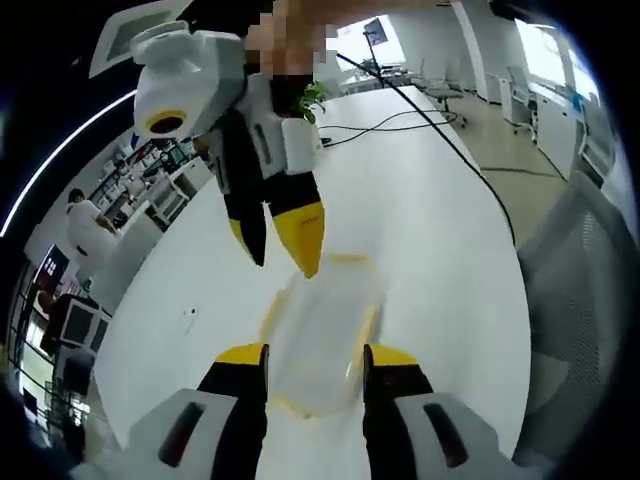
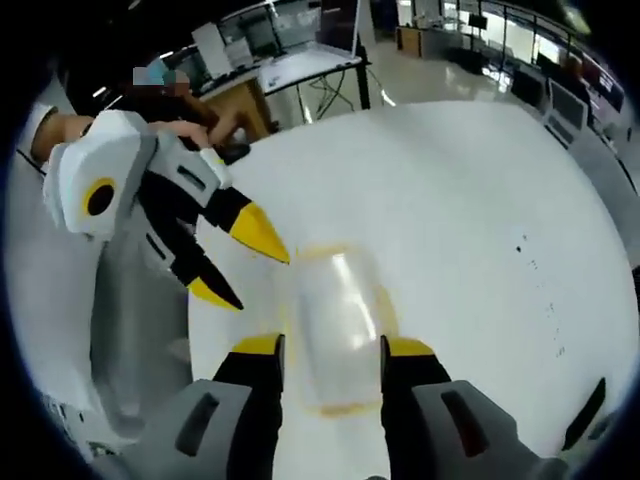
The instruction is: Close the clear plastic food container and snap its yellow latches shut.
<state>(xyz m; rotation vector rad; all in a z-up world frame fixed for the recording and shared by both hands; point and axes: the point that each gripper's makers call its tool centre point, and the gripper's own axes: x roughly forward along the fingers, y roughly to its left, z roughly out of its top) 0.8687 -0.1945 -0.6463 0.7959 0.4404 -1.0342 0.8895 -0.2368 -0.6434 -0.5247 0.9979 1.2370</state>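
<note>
A clear plastic food container (image 1: 320, 330) with yellow latches along its edges lies on the white table (image 1: 430, 250). It is blurred, and I cannot tell whether its lid is fully down. In the left gripper view my left gripper (image 1: 316, 358) is open, its jaws flanking the container's near end. My right gripper (image 1: 278, 255) comes down from above, open, one yellow tip at the far end. In the right gripper view the container (image 2: 335, 320) lies between the jaws of the open right gripper (image 2: 333, 347). The left gripper (image 2: 242, 265) stands open by its far left corner.
Black cables (image 1: 400, 112) run across the table's far side, near a small plant (image 1: 311, 97). A grey mesh chair (image 1: 580, 260) stands by the table's right edge. A person (image 1: 85, 215) sits far left. Desks with monitors (image 2: 300, 50) stand beyond the table.
</note>
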